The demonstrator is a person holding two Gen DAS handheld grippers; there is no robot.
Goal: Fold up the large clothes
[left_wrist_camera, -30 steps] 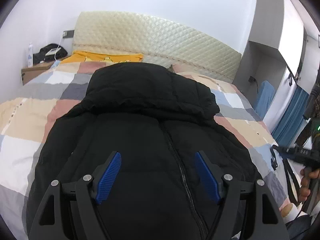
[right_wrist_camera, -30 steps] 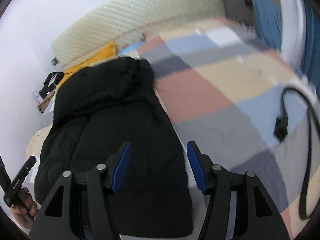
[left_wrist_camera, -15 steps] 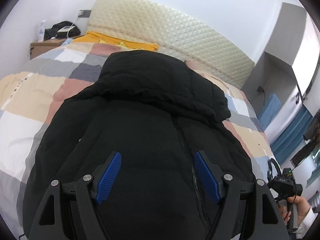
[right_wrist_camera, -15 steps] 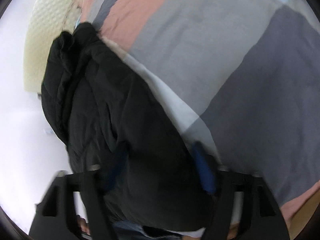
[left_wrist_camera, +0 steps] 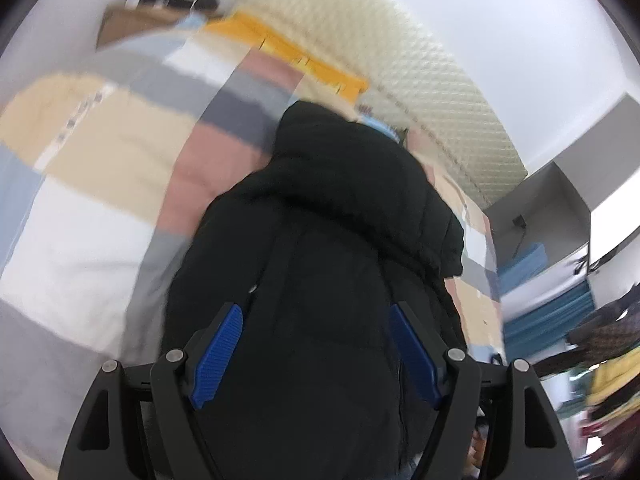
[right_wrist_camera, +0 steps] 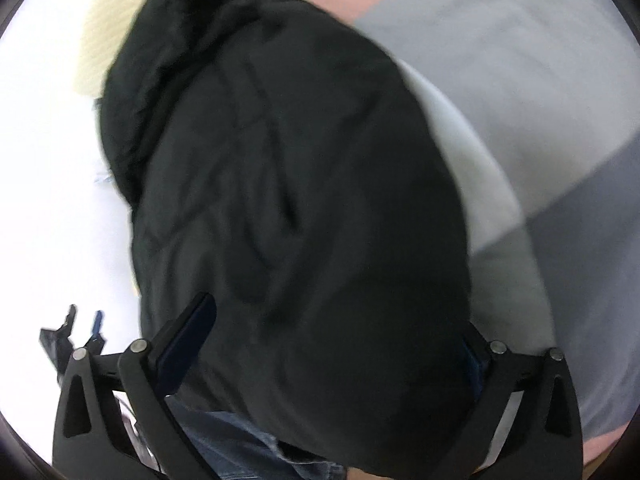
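Black puffer jacket (left_wrist_camera: 332,264) spread lengthwise on the bed (left_wrist_camera: 80,208), hem nearest. Left tool (left_wrist_camera: 316,350) wide, over the hem; right tool (right_wrist_camera: 332,344) wide, astride the hem edge. Best to pinch both hem corners together, lift evenly. Checked quilt, padded headboard (left_wrist_camera: 420,64), grey wardrobe (left_wrist_camera: 580,184).

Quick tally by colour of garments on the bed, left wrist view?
Black: 1, the puffer jacket
Yellow: 1, a garment by the headboard
Total: 2
Both lie on the checked bedspread; the frame is blurred.
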